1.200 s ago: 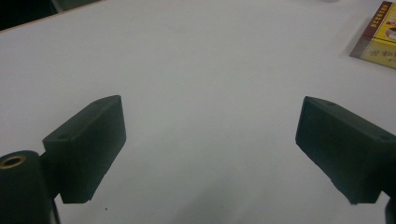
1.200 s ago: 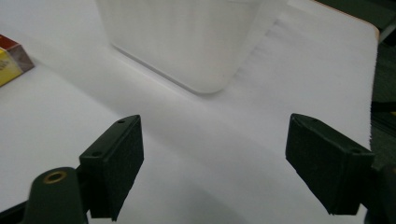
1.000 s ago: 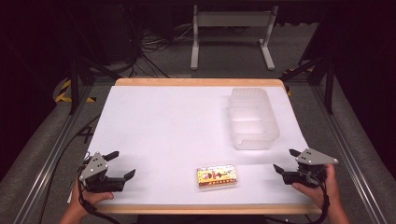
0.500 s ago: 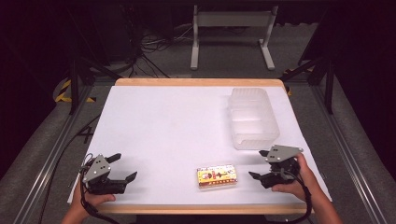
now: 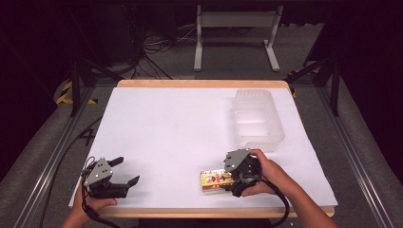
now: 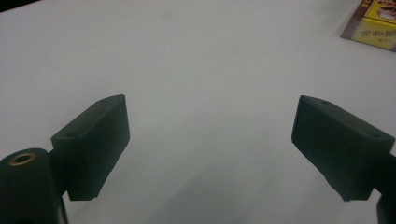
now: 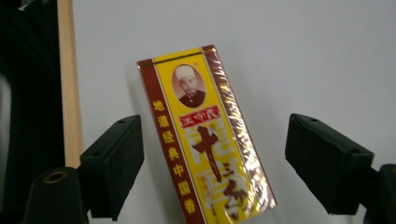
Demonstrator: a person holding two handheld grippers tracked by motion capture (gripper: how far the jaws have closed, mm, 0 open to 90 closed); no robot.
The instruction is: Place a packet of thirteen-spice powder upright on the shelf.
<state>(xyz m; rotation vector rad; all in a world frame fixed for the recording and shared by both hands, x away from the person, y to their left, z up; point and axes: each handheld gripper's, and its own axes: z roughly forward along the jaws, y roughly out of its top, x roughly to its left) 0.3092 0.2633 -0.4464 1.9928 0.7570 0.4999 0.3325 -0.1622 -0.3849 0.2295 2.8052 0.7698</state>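
Note:
A flat yellow and dark-red box [image 5: 214, 180] with gold lettering lies near the table's front edge, right of centre. My right gripper [image 5: 234, 180] is at its right end, open, and in the right gripper view the box [image 7: 205, 140] lies between and beyond the two spread jaws, untouched. At the front left corner my left gripper [image 5: 124, 172] rests open on the white tabletop; its own view has bare table between the jaws and a corner of the box [image 6: 373, 21] at the top right.
A clear plastic tub [image 5: 256, 118] stands at the right side of the white table [image 5: 180, 128], behind my right hand. The wooden front edge [image 7: 69, 93] runs close to the box. Dark floor, cables and a metal stand lie beyond the table.
My right gripper has moved left from the table's right edge up to the box's right end. The left gripper has shifted only slightly.

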